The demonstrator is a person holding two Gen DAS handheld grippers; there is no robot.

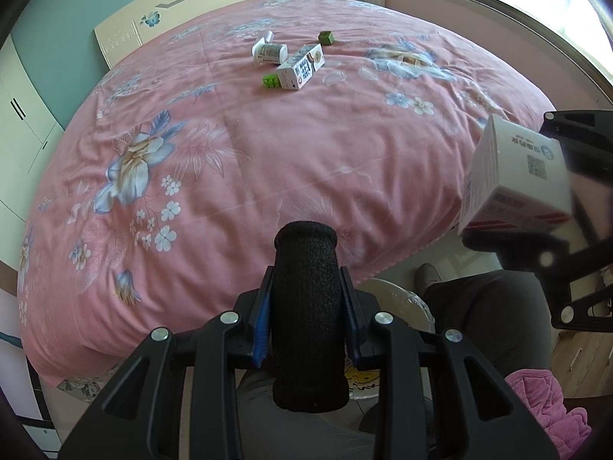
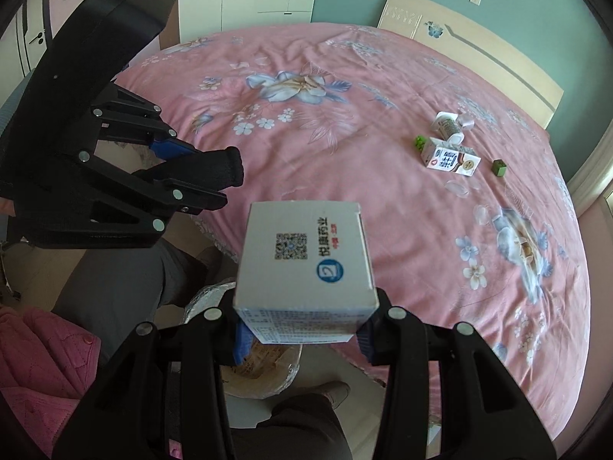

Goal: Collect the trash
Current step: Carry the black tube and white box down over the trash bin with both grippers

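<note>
- We read this as mid-task: two items are in hand and several are left on the bed (image 1: 268,176).
- The left gripper (image 1: 306,329) has its jaws clamped on a black foam tube (image 1: 306,306), which stands up between the blue pads. From the right wrist view the same left gripper (image 2: 214,176) shows the tube poking out past its fingertips.
- The right gripper (image 2: 302,329) is partly open and pinches a white medicine box (image 2: 306,264) by its lower end; the QR-code face looks up at the camera. The box also shows at the right edge of the left wrist view (image 1: 513,176).
- Both grippers hang off the foot edge of the bed, above a lined trash bin (image 2: 264,375) on the floor beside the person's legs (image 2: 118,287).
- Neither item is in the bin yet, as far as we can see. The drop is our likely next step.
- Left near the middle of the bed, toward the headboard (image 1: 199,11): a milk carton (image 1: 300,67), a white bottle (image 1: 268,51), a light green piece (image 1: 270,81) touching the carton's end, and a dark green cube (image 1: 326,37) apart from the rest.
- We cannot tell what the bin already holds.
</note>
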